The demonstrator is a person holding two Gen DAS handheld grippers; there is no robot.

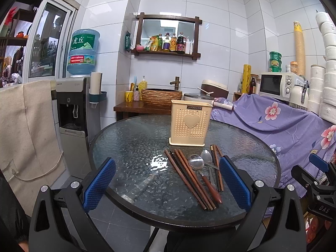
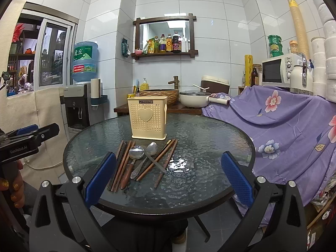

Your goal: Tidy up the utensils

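Observation:
A cream perforated utensil holder (image 1: 190,124) (image 2: 148,118) with a heart on its front stands upright on the round glass table (image 1: 130,142) (image 2: 210,138). In front of it lie several wooden chopsticks (image 1: 189,178) (image 2: 120,163), a wooden-handled metal spoon (image 1: 196,162) (image 2: 136,153) and a second metal spoon (image 1: 206,156) (image 2: 151,148). My left gripper (image 1: 167,180) is open, held back over the table's near edge, nothing between its blue pads. My right gripper (image 2: 168,176) is open too and holds nothing. Each gripper shows at the edge of the other's view.
Behind the table stand a wooden counter with a woven basin (image 1: 161,96) and a pot (image 2: 194,100). A water dispenser (image 1: 73,124) is at the left. A purple flowered cloth (image 2: 283,121) covers the furniture on the right, with a microwave (image 2: 279,71) on it.

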